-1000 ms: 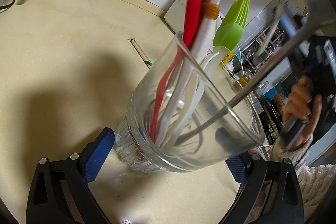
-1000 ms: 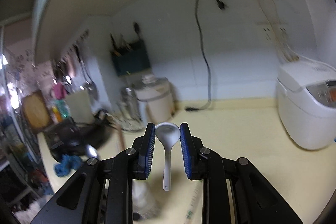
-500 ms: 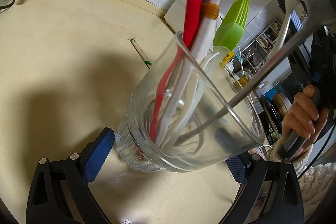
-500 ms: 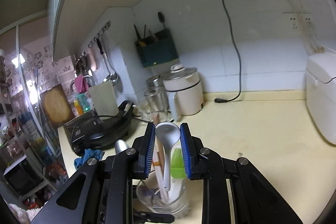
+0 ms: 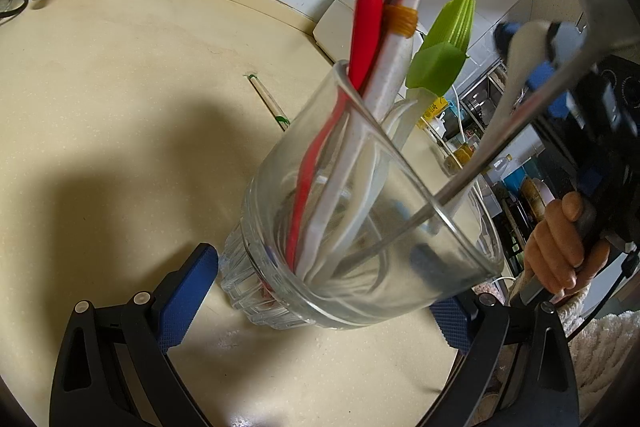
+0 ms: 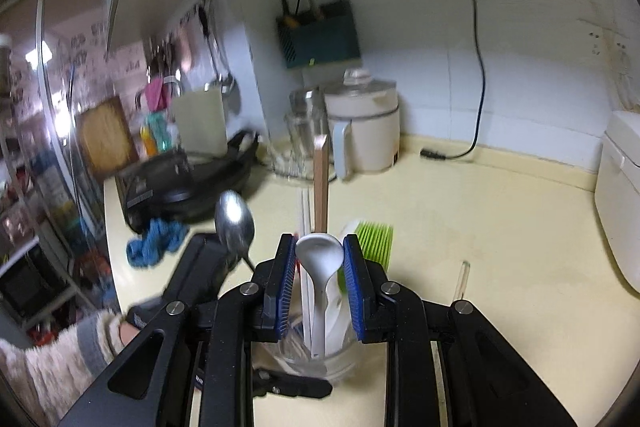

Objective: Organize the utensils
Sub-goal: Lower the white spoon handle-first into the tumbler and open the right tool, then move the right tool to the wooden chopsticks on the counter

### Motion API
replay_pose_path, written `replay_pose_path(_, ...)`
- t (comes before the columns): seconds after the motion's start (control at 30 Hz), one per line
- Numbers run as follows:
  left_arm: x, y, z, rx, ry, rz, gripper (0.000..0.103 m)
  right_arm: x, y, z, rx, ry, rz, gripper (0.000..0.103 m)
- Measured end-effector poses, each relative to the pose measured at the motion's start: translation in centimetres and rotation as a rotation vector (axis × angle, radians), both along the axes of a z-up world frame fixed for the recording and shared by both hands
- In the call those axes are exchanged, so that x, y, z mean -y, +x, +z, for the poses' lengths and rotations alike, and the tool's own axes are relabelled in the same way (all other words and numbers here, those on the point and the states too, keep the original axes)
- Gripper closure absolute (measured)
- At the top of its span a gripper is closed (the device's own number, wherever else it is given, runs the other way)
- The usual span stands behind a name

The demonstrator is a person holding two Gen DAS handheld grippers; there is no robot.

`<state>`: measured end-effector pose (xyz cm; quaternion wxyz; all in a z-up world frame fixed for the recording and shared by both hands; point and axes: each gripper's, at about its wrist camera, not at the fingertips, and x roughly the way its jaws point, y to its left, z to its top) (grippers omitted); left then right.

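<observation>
A glass cup (image 5: 360, 267) stands on the cream counter between my left gripper's (image 5: 326, 283) blue pads, which press its base. It holds a red spatula (image 5: 366, 23), a long speckled handle (image 5: 400, 27), a green silicone brush (image 5: 444, 55) and a metal spoon (image 5: 480, 163). My right gripper (image 6: 320, 247) is shut on the bowl of a white spoon (image 6: 320, 255). The spoon's handle hangs down over the glass cup (image 6: 316, 359). In the left wrist view the right gripper (image 5: 528, 35) hovers blurred at the upper right, above the rim.
A thin stick (image 5: 266, 99) lies loose on the counter beyond the cup. A rice cooker (image 6: 620, 211) stands at the right and a white pot (image 6: 364, 131) at the back. A black pan (image 6: 188, 183) and a blue cloth (image 6: 156, 237) sit at the left. A hand (image 5: 556, 247) grips the right tool.
My right gripper has come down and over towards the glass with the white spoon, so the cup now sits right under it. The left gripper and the cup have stayed still.
</observation>
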<state>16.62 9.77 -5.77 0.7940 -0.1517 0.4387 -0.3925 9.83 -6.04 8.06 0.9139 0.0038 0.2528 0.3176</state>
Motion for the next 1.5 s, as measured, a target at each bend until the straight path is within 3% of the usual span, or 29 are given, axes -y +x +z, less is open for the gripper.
replay_pose_path(0.33, 0.0, 0.0, 0.0, 0.0, 0.0, 0.0, 0.004, -1.5, 0.3, -1.8, -0.058, -0.077, 0.007, 0.078)
replay_pose_path(0.67, 0.0, 0.0, 0.0, 0.0, 0.0, 0.0, 0.004, 1.1, 0.0, 0.2, -0.02, 0.0, -0.044, 0.073)
replay_pose_path(0.8, 0.0, 0.0, 0.0, 0.0, 0.0, 0.0, 0.004, 5.3, -0.6, 1.4, 0.016, 0.048, -0.143, 0.072)
replay_pose_path(0.9, 0.0, 0.0, 0.0, -0.001, 0.0, 0.0, 0.004, 10.0, -0.8, 0.8, 0.008, 0.074, -0.283, 0.072)
replay_pose_path(1.07, 0.0, 0.0, 0.0, -0.001, 0.0, 0.0, 0.004, 18.0, -0.4, -3.6, -0.117, 0.132, -0.53, 0.072)
replay_pose_path(1.13, 0.0, 0.0, 0.0, -0.001, 0.0, 0.0, 0.004, 19.9, 0.0, -5.4, -0.178, 0.141, -0.579, 0.072)
replay_pose_path(1.27, 0.0, 0.0, 0.0, -0.001, 0.0, 0.0, 0.004, 21.0, 1.1, -8.4, -0.319, 0.238, -0.543, 0.072)
replay_pose_path(1.5, 0.0, 0.0, 0.0, -0.001, 0.0, 0.0, 0.004, 14.8, 1.0, -8.7, -0.292, 0.064, -0.388, 0.072)
